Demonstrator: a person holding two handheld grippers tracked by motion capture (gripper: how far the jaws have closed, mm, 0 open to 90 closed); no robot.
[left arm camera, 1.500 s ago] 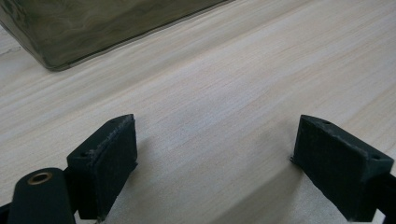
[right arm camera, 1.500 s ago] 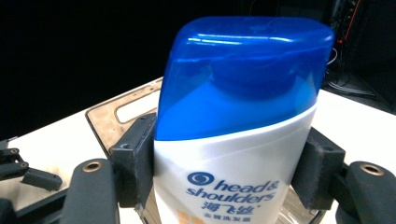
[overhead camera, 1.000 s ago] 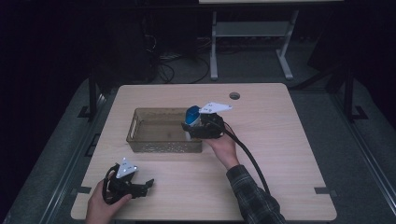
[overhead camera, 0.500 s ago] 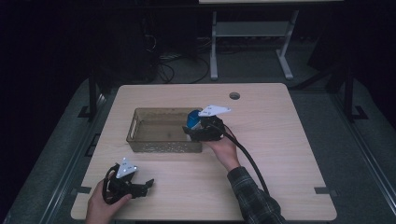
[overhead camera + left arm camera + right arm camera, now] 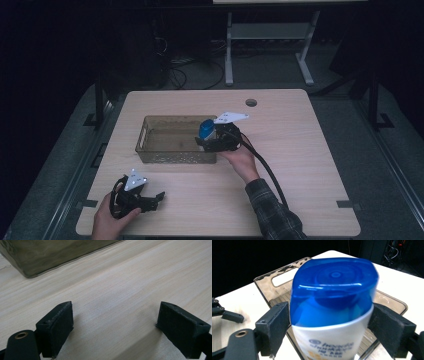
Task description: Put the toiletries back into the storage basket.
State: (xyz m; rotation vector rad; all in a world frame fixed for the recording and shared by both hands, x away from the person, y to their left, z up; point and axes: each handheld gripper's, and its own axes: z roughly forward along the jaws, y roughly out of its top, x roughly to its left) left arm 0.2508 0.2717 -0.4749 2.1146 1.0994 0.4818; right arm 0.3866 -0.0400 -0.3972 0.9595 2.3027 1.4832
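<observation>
A: High view first. Where's the bottle?

B: Bottle (image 5: 206,129), blue cap up, white body, sits between the jaws of the right hand-held gripper (image 5: 212,142) at the right end of the brown see-through bin (image 5: 150,131), over its rim. Bin is on the table (image 5: 300,150), left of middle. A cable trails back from the gripper along a plaid sleeve.

A: Left one?

B: Left hand-held gripper (image 5: 155,196) rests low near the table's front left corner, well apart from the bin, nothing in it.

A: Left gripper view?

B: Jaws wide apart, bare wood grain between them. A corner of the bin (image 5: 50,255) is at top left.

A: Right gripper view, look of the bottle?

B: Bottle (image 5: 332,315) close up and blurred: glossy translucent blue flip cap, rounded oval top with a raised disc, white body below with dark blue lettering too soft to read, a bit of orange at the bottom edge. Bin (image 5: 287,277) with its handle slot lies behind it. The jaws have just been opening; bottle is between them, and a thin gap shows at each pad (image 5: 274,325), so not pressing.
</observation>
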